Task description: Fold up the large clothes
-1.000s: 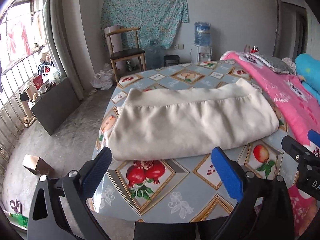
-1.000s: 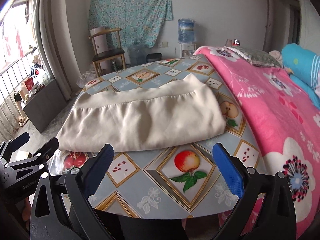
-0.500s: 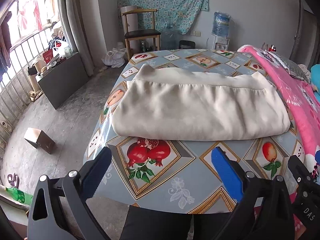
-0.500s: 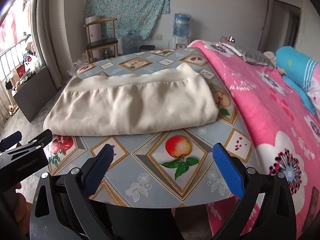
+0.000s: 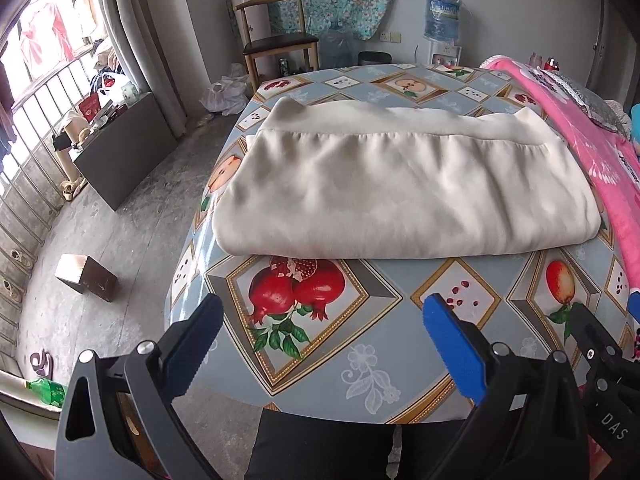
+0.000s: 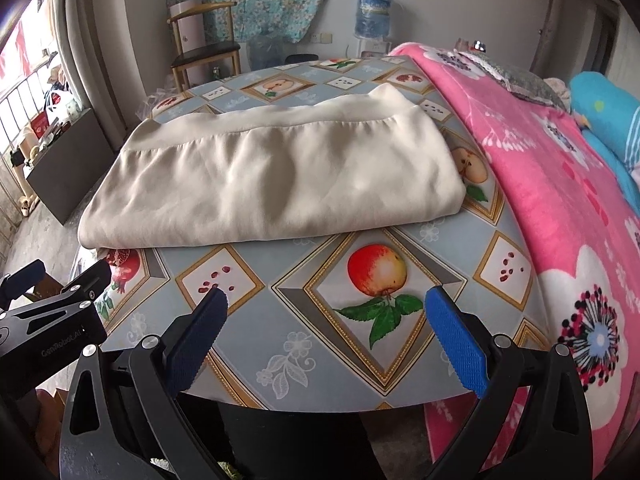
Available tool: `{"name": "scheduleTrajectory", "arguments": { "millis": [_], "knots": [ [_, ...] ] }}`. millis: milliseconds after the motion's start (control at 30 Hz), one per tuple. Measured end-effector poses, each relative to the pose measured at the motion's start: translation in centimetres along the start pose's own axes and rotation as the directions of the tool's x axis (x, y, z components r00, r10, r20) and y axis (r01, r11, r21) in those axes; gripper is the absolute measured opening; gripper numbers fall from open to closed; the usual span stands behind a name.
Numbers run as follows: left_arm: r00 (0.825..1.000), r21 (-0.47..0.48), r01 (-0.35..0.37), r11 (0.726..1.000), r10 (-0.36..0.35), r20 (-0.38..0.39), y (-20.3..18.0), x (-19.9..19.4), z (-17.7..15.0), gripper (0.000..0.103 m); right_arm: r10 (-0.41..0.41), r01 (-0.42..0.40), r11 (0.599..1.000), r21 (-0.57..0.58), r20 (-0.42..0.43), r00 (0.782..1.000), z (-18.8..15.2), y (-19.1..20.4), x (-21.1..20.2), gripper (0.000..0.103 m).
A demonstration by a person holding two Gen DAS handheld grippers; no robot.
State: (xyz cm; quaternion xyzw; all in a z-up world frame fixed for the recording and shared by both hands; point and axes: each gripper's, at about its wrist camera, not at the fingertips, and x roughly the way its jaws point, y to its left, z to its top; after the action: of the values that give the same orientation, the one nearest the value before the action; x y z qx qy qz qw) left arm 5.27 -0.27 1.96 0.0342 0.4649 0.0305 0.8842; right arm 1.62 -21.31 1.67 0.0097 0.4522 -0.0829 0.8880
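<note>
- Left wrist view: you're holding the left gripper (image 5: 320,344) spread wide & empty, hovering over the near table (image 5: 360,360) edge; right gripper (image 6: 324,344) is gaping too, gripping nothing.
- Cream garment (image 5: 400,192) is lying folded flat mid-table, beyond both grippers, not touching.
- Prob. next fold: you're wanting each near corner pinched through all layers, both sides lifting evenly so nothing's bunching.

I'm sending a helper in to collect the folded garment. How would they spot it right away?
Go to the round table with the grey-blue fruit-print oilcloth beside the pink flowered blanket. The cream fabric garment lies folded flat on it, the only plain, unpatterned thing there.
</note>
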Motion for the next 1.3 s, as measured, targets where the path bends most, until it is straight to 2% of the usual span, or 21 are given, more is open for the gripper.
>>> {"name": "scheduleTrajectory", "arguments": {
  "millis": [1300],
  "knots": [
    [1.000, -0.009, 0.013, 1.000, -0.014, -0.022, 0.55, 0.51, -0.17, 0.098, -0.006, 0.006, 1.000, -0.014, -0.005, 1.000, 0.75, 0.18, 0.28, 0.096]
  ]
}}
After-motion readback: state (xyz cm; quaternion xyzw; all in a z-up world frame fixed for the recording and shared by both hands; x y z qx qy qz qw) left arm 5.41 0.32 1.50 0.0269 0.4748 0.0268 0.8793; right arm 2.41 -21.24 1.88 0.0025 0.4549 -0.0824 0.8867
